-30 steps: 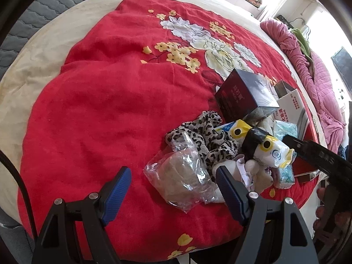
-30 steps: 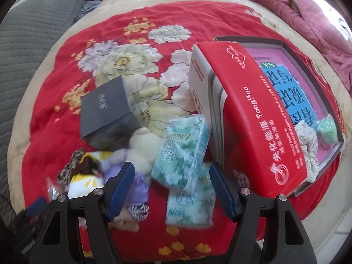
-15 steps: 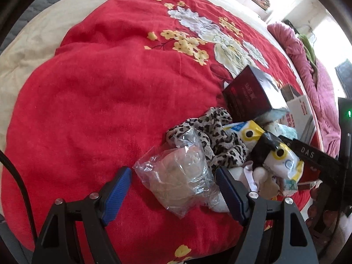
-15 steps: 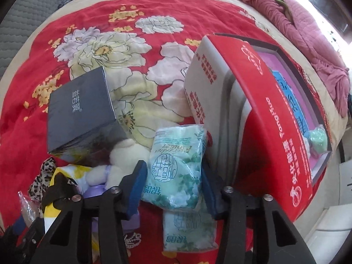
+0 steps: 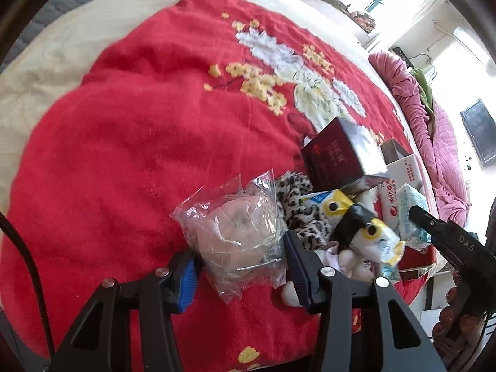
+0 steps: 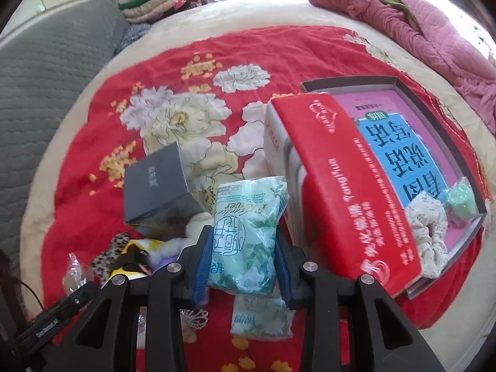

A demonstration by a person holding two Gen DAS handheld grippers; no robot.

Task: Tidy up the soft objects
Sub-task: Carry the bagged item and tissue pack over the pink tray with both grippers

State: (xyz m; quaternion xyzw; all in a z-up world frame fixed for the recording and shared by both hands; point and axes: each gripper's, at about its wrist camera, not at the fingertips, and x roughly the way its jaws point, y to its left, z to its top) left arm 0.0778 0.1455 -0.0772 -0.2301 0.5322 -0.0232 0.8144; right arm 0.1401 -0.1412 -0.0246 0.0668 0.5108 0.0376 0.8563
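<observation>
In the left wrist view a clear plastic bag [image 5: 235,229] with a beige soft lump inside lies on the red flowered blanket [image 5: 139,142]. My left gripper [image 5: 240,260] is closing, with the bag between its jaws and both pads against the plastic. In the right wrist view my right gripper [image 6: 243,245] is shut on a green flowered tissue pack [image 6: 248,214], held just above the blanket. A second green pack [image 6: 263,316] lies beneath it. A leopard-print cloth [image 5: 297,207], a yellow-and-white pack with cartoon eyes [image 5: 359,226] and a white plush toy [image 5: 344,257] are heaped between the grippers.
A dark box [image 6: 155,186] leans on the heap. A red-and-white carton [image 6: 341,186] rests on a shallow tray [image 6: 350,82], which holds a flowered scrunchie [image 6: 427,235] and a green soft thing [image 6: 462,201]. A pink quilt [image 6: 418,24] lies at the back right.
Left jaws have narrowed onto the clear bag, which now stands bunched up between them. Right jaws closed on the green tissue pack and lifted it off the lower pack.
</observation>
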